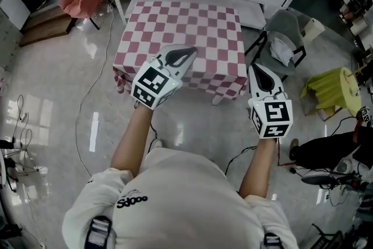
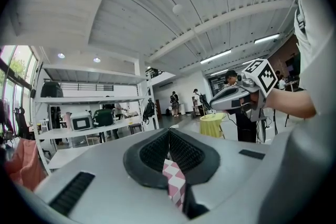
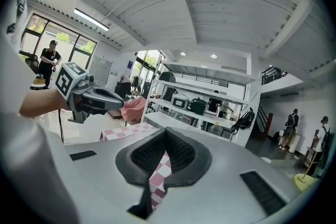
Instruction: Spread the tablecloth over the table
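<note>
Tablecloth [image 1: 183, 38] near edge is clamped in left tongs [image 1: 191, 52] and right tongs [image 1: 255, 68]; an even, level pull seems advisable.

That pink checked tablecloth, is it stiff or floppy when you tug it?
Probably floppy: the tablecloth drapes down at the sides and bunches at a corner. Likely thin and light: only a narrow edge sits pinched in the left gripper and the right gripper. It could slide or wrinkle when tugged.

Pink-checked tablecloth [image 1: 185, 38] draped over table [image 1: 217, 100]
</note>
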